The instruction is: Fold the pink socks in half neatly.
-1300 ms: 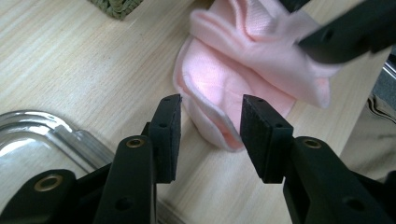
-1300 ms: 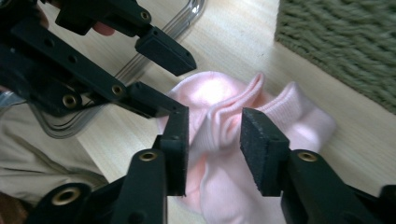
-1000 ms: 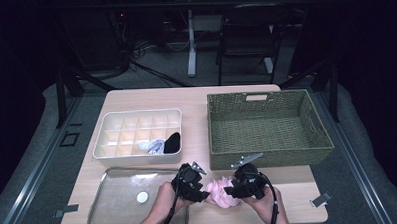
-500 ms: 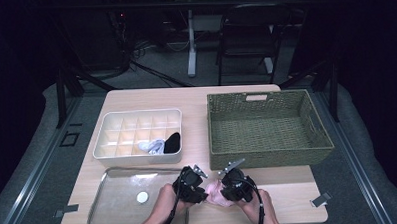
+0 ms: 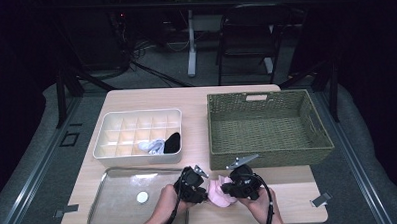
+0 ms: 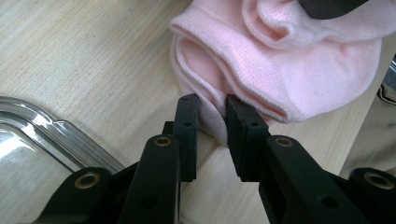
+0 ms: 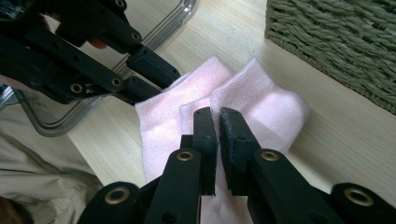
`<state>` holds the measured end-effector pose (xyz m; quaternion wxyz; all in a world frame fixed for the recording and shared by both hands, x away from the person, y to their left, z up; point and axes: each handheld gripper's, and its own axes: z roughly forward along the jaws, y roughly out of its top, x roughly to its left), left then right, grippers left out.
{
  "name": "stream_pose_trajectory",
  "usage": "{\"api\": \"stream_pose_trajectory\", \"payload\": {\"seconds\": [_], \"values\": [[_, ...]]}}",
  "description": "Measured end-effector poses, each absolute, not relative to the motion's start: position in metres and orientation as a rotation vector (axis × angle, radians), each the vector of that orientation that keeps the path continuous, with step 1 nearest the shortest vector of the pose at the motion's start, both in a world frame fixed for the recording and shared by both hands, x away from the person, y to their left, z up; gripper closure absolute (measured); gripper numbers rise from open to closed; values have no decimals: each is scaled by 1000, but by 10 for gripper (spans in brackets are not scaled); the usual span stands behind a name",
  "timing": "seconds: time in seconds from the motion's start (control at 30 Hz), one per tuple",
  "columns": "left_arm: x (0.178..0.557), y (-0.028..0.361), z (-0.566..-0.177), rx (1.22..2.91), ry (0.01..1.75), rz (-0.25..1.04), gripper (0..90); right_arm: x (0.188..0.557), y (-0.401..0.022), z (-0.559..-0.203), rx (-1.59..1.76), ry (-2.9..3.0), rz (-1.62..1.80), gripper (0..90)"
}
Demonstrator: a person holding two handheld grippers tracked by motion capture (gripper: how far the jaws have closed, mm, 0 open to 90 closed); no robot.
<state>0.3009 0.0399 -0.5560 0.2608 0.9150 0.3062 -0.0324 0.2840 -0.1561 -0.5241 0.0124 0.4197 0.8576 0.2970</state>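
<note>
A pink sock (image 5: 220, 195) lies bunched on the wooden table near its front edge, between my two grippers. My left gripper (image 5: 207, 193) comes at it from the left. In the left gripper view its jaws (image 6: 211, 109) pinch a fold of the sock (image 6: 303, 70) at the cuff and have just been closing on it. My right gripper (image 5: 228, 190) comes from the right. Its jaws (image 7: 218, 121) have just been closing and now stand nearly together on a layer of the sock (image 7: 163, 116). The left gripper (image 7: 156, 77) also shows in that view, at the sock's far edge.
A woven basket (image 5: 270, 157) stands just behind the right gripper. A white divider box (image 5: 138, 158) holds a white and a black item. A clear tray (image 5: 110, 215) with a small white disc (image 5: 142, 197) lies left of the left gripper.
Both grippers have shut on the pink sock. The right gripper has shifted a little to the left, and the sock is more bunched between them.
</note>
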Motion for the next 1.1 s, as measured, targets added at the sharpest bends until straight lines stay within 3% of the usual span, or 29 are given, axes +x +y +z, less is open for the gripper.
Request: {"api": "stream_pose_trajectory", "payload": {"seconds": [0.23,0.37,0.5,0.57,0.63,0.7,1.1], "values": [[301,40,-554,2483,822,-90,744,289,-154,-538,1324,2680,768,834],[301,41,-552,2484,818,-84,735,290,-156,-533,1305,2664,778,652],[299,40,-550,2484,817,-60,734,292,-160,-534,1324,2636,777,618],[300,40,-551,2484,817,-64,734,294,-160,-540,1355,2625,781,641],[300,40,-552,2481,815,-82,735,297,-157,-545,1346,2652,734,776],[301,40,-553,2483,820,-86,736,297,-152,-549,1336,2650,715,854],[301,40,-553,2484,815,-87,739,288,-172,-518,1343,2606,959,868]]}}
